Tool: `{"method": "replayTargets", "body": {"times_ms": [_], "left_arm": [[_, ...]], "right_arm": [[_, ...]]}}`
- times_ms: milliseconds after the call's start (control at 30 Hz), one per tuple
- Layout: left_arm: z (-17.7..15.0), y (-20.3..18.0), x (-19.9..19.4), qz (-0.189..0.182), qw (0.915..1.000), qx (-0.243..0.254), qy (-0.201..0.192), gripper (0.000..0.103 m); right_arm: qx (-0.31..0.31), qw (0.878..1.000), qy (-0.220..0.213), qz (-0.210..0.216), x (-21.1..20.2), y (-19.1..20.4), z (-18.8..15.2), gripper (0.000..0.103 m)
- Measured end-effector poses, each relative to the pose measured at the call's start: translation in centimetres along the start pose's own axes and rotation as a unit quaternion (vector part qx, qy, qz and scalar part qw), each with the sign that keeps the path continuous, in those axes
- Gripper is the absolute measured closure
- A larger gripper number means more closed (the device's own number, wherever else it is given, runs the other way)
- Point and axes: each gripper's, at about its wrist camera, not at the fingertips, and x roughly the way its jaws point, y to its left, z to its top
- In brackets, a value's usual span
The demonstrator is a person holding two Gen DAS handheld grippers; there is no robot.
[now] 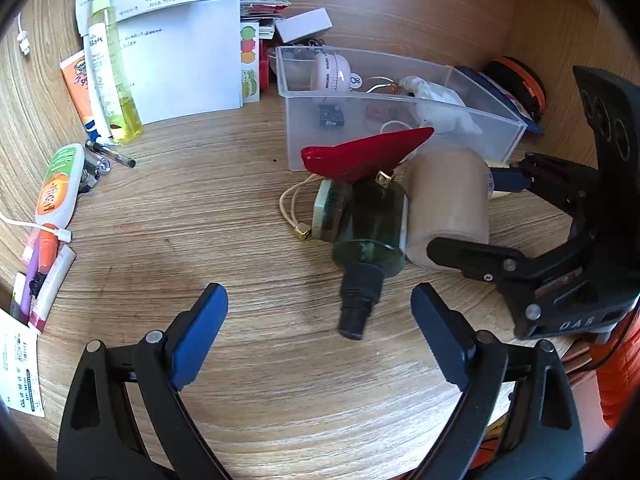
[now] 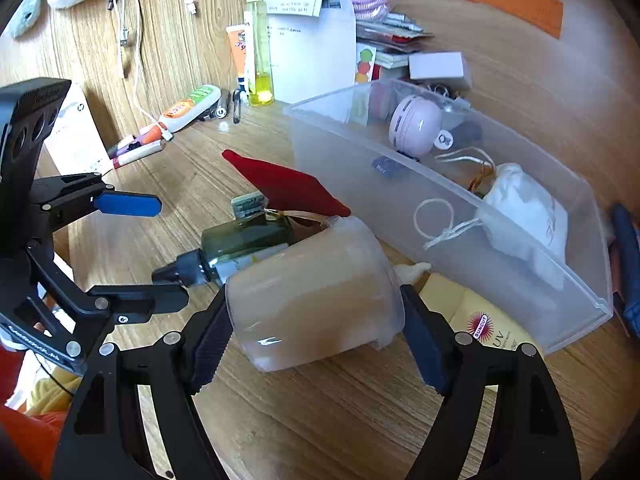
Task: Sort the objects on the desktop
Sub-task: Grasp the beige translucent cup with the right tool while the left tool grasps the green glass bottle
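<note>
Jar (image 2: 316, 292) lies on its side between my right tongs (image 2: 316, 336), nearly clamped; left tongs (image 1: 320, 336) gape empty, farther off.

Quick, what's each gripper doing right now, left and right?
Left gripper: open, holding nothing, facing the dark green glass bottle.
Right gripper: jaws around the frosted translucent plastic jar; grip cannot be told.

We count two grippers, the left gripper (image 1: 320, 336) and the right gripper (image 2: 316, 332). There is one clear plastic bin (image 2: 520, 296), one frosted jar (image 2: 312, 300), one dark green bottle (image 1: 370, 232), one red pouch (image 1: 360, 154) and one tall yellow bottle (image 1: 114, 80). At far left we count one orange-capped white tube (image 1: 58, 188) and one orange tube (image 1: 76, 88).
</note>
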Motion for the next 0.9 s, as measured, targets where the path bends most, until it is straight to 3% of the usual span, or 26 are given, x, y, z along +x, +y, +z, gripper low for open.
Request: {"method": "replayTargets", "body": {"times_ms": [300,433,533,800,900], "left_arm": [[1.4,-2.4,0.7,-0.011,0.9994,0.032,-0.003,0.011],[1.9,-3.7,2.0,-0.016,0.9988,0.043,0.017,0.029],[2.0,-4.2,3.1,-0.022,0.9984,0.041,0.033,0.036],[2.6,-4.8,3.8,-0.023,0.9989,0.021,0.034,0.038],[2.7,-4.9,3.9,-0.017,0.9992,0.021,0.029,0.050]], "right_arm": [[0.051,0.998,-0.021,-0.002,-2.8,-1.3,-2.4,0.030],[0.074,0.997,-0.037,-0.005,-5.2,-2.5,-3.6,0.036],[0.071,0.997,-0.036,-0.015,-6.3,-3.0,-4.1,0.037],[0.042,0.999,-0.026,-0.019,-6.2,-2.6,-4.9,0.037],[0.043,0.999,-0.015,-0.017,-5.2,-2.5,-5.2,0.037]]}}
